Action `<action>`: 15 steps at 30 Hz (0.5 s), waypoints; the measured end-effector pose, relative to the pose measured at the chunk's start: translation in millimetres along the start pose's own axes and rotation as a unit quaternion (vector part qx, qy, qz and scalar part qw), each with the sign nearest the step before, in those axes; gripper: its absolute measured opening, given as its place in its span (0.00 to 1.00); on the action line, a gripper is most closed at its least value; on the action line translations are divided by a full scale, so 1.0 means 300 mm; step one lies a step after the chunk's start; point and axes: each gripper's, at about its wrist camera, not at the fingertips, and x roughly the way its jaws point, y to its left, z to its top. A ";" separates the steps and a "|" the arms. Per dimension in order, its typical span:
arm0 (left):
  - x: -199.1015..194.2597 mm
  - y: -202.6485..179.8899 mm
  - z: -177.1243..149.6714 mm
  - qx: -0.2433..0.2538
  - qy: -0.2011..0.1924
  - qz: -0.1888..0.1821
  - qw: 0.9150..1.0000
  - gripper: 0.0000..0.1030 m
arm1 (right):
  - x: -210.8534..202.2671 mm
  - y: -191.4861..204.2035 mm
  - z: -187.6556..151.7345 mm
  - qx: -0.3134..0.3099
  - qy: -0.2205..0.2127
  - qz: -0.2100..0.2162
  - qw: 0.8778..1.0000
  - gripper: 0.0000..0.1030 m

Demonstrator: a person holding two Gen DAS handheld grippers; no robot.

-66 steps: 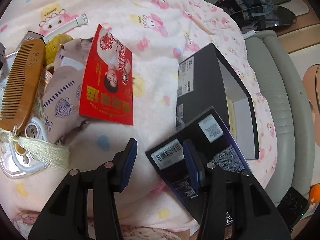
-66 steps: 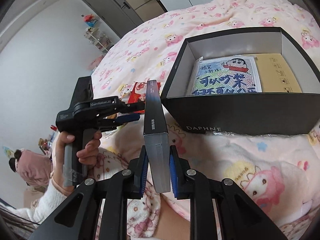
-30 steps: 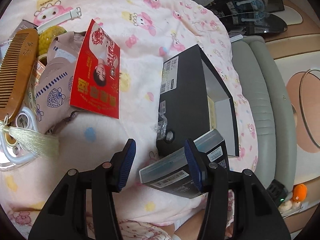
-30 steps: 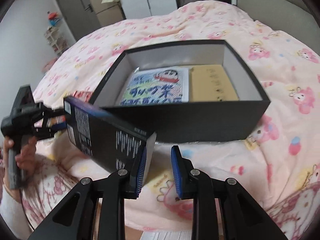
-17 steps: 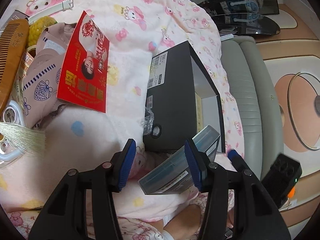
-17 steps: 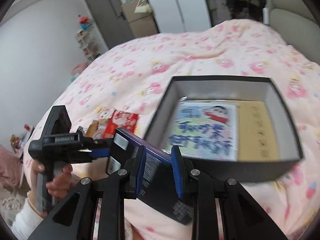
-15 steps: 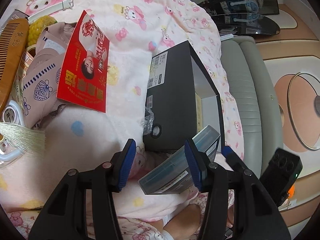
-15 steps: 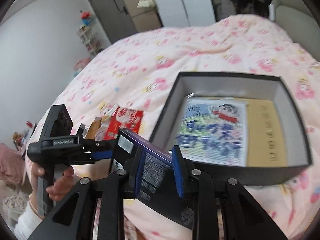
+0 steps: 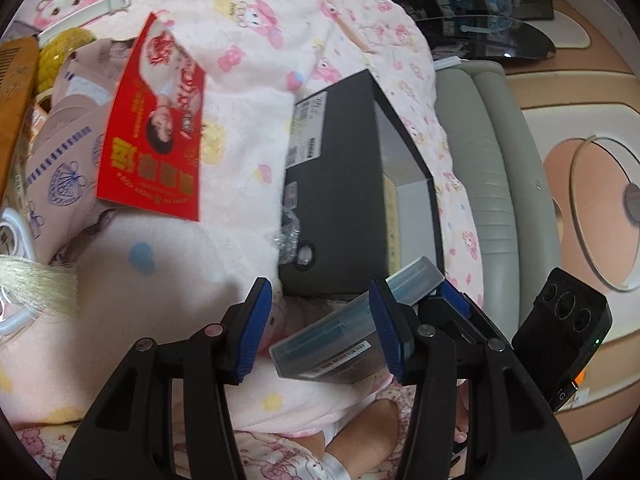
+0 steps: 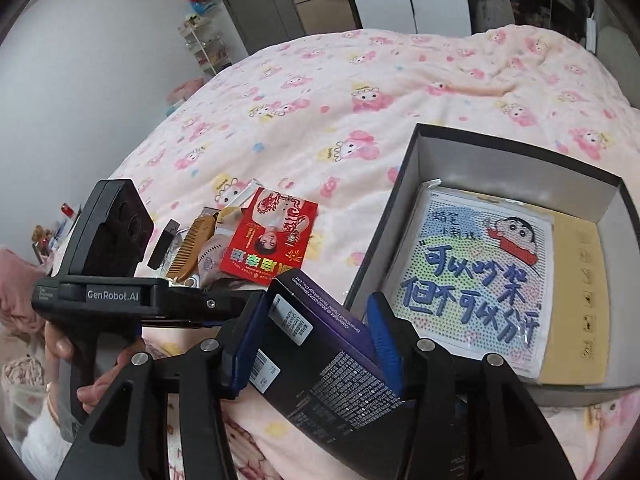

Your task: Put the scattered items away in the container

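Setting: a bed covered by a pale pink cartoon-print blanket [image 10: 360, 92], seen from two hand-held claws; a person's hand grips the left one's handle.
Task item: a slim dark rectangular cardboard box with white barcode labels [image 10: 316, 356].
Where it is: between the blue pads of the right claw [image 10: 312, 348], tilted, just beside the near outer wall of the container and not yet inside it.
Right claw: its jaws are opening with the dark box between them; the left pad looks touching or nearly so, the right pad shows a gap, so the grip appears to be letting go.
Left claw: the left claw [image 9: 320, 324] stands wide open and holds nothing; in its view the dark box [image 9: 344, 340] lies in front of its right pad, over the blanket.
Container: an open black cardboard box with a grey lining [image 10: 516, 152], resting on the bed; a colourful bead-art sheet in a clear sleeve [image 10: 472, 284] lies flat on its floor.
Handling: the dark box looks stiff, light and smooth-faced, probably slippery; best pinched across its thin sides near the middle.
Other scattered items: a red printed envelope [image 10: 272, 236] and a wooden comb [image 10: 192, 252] lie together well left of the container.
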 end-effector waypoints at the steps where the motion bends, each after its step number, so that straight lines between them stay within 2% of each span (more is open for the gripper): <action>1: 0.004 -0.004 0.000 0.004 0.003 -0.010 1.000 0.50 | -0.019 0.001 -0.006 -0.001 -0.004 -0.001 1.000 0.42; 9: 0.002 -0.055 -0.045 0.013 0.022 -0.049 0.998 0.50 | -0.133 -0.009 -0.084 0.027 -0.041 0.010 0.999 0.41; 12: -0.038 -0.132 -0.094 0.032 0.018 -0.026 0.999 0.50 | -0.208 0.017 -0.131 0.018 -0.052 0.021 0.998 0.40; 15: -0.078 -0.235 -0.151 0.068 0.014 0.027 0.997 0.50 | -0.263 0.026 -0.174 0.018 -0.050 0.035 0.998 0.40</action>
